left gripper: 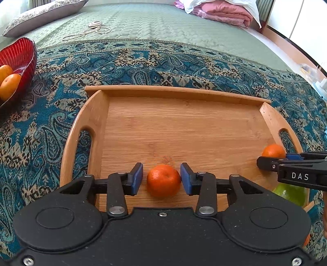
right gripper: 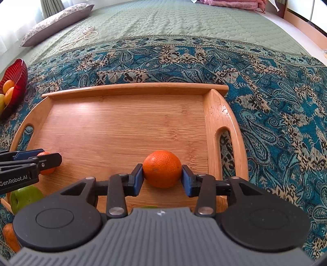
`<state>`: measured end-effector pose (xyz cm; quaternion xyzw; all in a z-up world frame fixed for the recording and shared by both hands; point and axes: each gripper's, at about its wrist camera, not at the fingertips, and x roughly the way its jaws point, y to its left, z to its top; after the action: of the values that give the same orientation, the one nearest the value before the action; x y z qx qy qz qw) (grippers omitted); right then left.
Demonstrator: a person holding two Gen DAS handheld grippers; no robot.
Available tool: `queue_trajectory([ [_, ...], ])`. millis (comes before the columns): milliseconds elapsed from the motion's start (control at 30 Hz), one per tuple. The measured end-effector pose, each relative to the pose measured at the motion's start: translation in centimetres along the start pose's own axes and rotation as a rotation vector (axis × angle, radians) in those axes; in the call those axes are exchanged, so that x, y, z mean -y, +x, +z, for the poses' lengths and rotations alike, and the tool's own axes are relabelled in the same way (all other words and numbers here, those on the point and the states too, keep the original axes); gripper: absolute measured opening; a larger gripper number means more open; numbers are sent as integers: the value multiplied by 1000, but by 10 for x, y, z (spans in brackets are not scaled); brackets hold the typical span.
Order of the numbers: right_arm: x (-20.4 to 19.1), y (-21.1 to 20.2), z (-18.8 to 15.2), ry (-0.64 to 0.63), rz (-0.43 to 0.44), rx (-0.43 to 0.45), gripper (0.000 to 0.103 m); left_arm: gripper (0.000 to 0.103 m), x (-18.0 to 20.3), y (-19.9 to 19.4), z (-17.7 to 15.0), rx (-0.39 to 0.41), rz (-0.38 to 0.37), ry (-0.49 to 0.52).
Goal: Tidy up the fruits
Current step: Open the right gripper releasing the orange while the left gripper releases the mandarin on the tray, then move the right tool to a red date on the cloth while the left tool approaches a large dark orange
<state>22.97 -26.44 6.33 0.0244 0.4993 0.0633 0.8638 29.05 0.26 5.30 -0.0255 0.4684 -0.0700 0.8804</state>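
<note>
A wooden tray [left gripper: 184,92] lies on a patterned blue cloth; it also shows in the right wrist view [right gripper: 130,89]. My left gripper [left gripper: 161,178] is open around an orange [left gripper: 163,180] that rests on the tray; the right pad touches it, the left pad stands slightly off. My right gripper [right gripper: 162,177] is shut on a second orange [right gripper: 162,171] near the tray's right handle. That orange [left gripper: 273,151] and the right gripper [left gripper: 265,162] show at the right of the left wrist view. A green apple [right gripper: 24,196] lies at the tray's near edge.
A red glass bowl [left gripper: 22,53] with oranges stands at the far left, off the tray. Another orange fruit [right gripper: 10,235] lies near the tray's front. Behind are a green quilt, a pillow [left gripper: 40,14], a coiled cord [left gripper: 96,28] and folded pink bedding [left gripper: 222,12].
</note>
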Motion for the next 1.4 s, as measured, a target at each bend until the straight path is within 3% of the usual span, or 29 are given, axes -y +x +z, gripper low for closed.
queue_trajectory([
  [267, 2, -8, -5, 0, 18, 31, 66, 54, 1, -7, -2, 14, -2, 27],
  [500, 3, -16, -12, -7, 23, 62, 73, 71, 7, -23, -9, 64, 9, 80],
  [700, 4, -32, -17, -21, 33, 120, 79, 79, 9, -42, -17, 117, 15, 108],
  [1400, -16, -87, -54, -140, 54, 316, 90, 90, 17, -105, -60, 266, -32, 144],
])
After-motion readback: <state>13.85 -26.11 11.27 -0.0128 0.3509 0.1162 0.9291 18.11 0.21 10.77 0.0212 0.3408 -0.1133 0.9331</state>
